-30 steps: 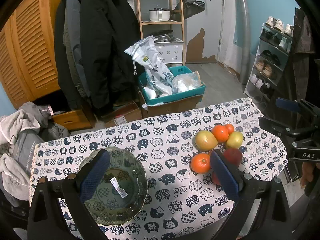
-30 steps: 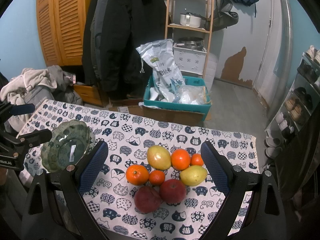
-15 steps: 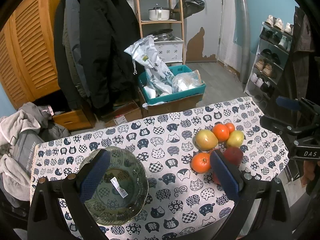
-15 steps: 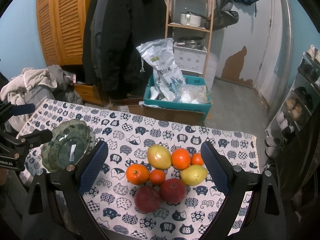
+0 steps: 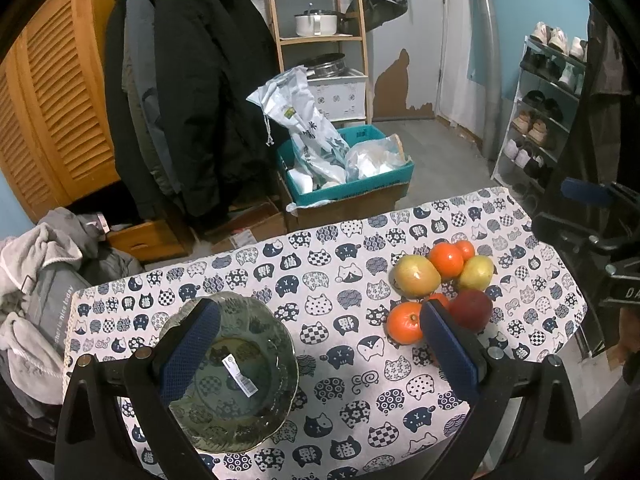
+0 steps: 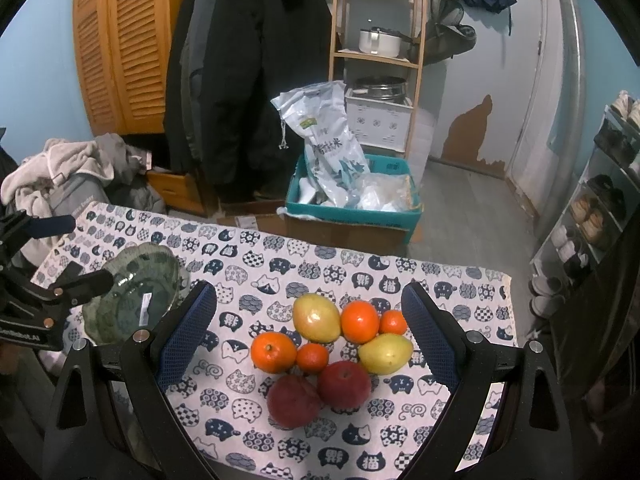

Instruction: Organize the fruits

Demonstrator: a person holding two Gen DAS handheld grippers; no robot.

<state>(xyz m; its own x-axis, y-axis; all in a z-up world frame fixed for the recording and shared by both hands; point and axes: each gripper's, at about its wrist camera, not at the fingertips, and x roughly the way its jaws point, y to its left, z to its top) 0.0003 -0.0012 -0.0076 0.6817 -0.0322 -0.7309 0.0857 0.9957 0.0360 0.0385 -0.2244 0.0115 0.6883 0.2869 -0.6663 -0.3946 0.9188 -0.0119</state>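
Eight fruits (image 6: 320,344) between wide right fingers (image 6: 430,340) | left fingers (image 5: 192,352) wide over bowl (image 5: 280,396)

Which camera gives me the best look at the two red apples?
The right wrist view: both red apples lie whole and unobstructed between its open fingers. In the left wrist view only one red apple shows clearly; the other is hidden behind that gripper's finger.
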